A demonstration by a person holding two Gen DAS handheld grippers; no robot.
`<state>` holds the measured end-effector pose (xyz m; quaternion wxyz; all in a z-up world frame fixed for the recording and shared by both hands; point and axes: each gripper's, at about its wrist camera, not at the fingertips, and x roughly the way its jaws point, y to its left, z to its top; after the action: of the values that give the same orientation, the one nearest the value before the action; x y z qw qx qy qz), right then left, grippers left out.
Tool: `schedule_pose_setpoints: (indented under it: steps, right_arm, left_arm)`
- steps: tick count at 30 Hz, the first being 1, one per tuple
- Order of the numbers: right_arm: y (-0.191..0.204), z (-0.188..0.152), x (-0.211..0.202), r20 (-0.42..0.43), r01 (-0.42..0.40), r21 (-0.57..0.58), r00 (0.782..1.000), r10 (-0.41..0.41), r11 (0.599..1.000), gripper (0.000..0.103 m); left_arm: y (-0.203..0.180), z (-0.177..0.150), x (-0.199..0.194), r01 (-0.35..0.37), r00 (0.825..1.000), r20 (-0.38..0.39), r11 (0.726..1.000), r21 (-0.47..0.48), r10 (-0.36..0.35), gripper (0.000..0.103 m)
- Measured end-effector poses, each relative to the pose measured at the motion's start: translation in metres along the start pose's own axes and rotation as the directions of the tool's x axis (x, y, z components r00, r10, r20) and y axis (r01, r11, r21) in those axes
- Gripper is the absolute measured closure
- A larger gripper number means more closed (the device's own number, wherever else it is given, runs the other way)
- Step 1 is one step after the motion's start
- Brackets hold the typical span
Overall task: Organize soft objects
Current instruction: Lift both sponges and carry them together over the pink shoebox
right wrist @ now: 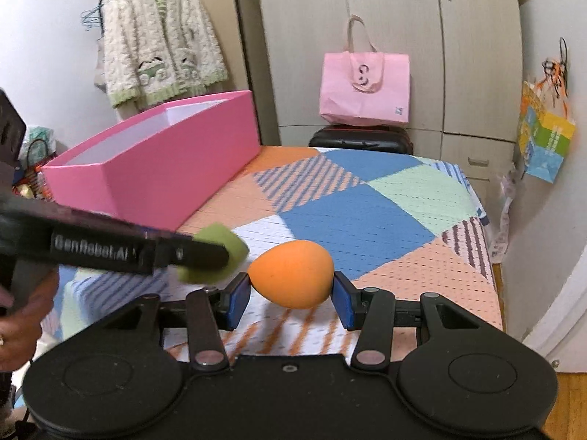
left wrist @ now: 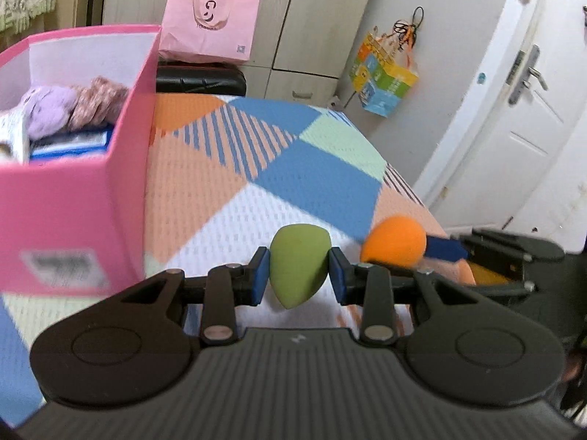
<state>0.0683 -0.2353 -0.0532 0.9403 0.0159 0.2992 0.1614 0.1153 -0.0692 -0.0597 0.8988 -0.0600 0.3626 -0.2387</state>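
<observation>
Item count: two egg-shaped sponges, one green sponge (left wrist: 299, 267) and one orange sponge (right wrist: 292, 273). One pink box (right wrist: 161, 168), far left. Two hanging bags: one pink bag (right wrist: 365, 88), one multicoloured bag (right wrist: 545, 139), far right. One cardigan (right wrist: 157, 36).

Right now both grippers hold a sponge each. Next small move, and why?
Probably carry the left gripper left and up over the pink box rim. It is shut on the green sponge, and the open box, with soft items already inside, sits just to its left. The right gripper is shut on the orange sponge, farther from the box, so it could follow.
</observation>
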Motion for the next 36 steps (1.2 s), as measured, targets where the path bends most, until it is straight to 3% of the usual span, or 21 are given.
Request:
schedule_pose_setpoints:
  steps: [4, 10, 14, 20, 26, 36]
  right_arm:
    - [0.018, 0.000, -0.014, 0.006, -0.043, -0.026, 0.999, 0.043, 0.999, 0.050]
    - [0.041, 0.010, -0.031, 0.041, -0.133, -0.049, 0.990, 0.135, 0.990, 0.049]
    - [0.056, 0.022, -0.037, 0.072, -0.209, -0.052, 0.975, 0.212, 0.977, 0.049]
    - [0.083, 0.056, -0.028, 0.093, -0.248, -0.131, 0.961, 0.261, 0.960, 0.049]
    - [0.108, 0.093, -0.010, 0.099, -0.262, -0.209, 0.953, 0.287, 0.942, 0.048]
    - [0.124, 0.130, 0.060, 0.072, -0.275, -0.209, 0.953, 0.296, 0.938, 0.048]
  left_arm:
    - [0.014, -0.013, -0.025, 0.030, 1.000, -0.005, 0.999, -0.038, -0.030, 0.070]
    - [0.027, -0.022, -0.074, 0.005, 0.997, 0.074, 0.999, -0.033, -0.002, 0.070]
    - [0.035, -0.019, -0.104, -0.003, 0.991, 0.132, 1.000, -0.026, 0.007, 0.070]
    - [0.051, 0.002, -0.132, -0.009, 0.982, 0.187, 1.000, -0.001, 0.009, 0.070]
    - [0.066, 0.026, -0.146, -0.080, 0.957, 0.282, 0.996, 0.028, 0.069, 0.070]
    - [0.118, 0.061, -0.119, -0.130, 0.943, 0.303, 0.990, -0.052, 0.140, 0.069]
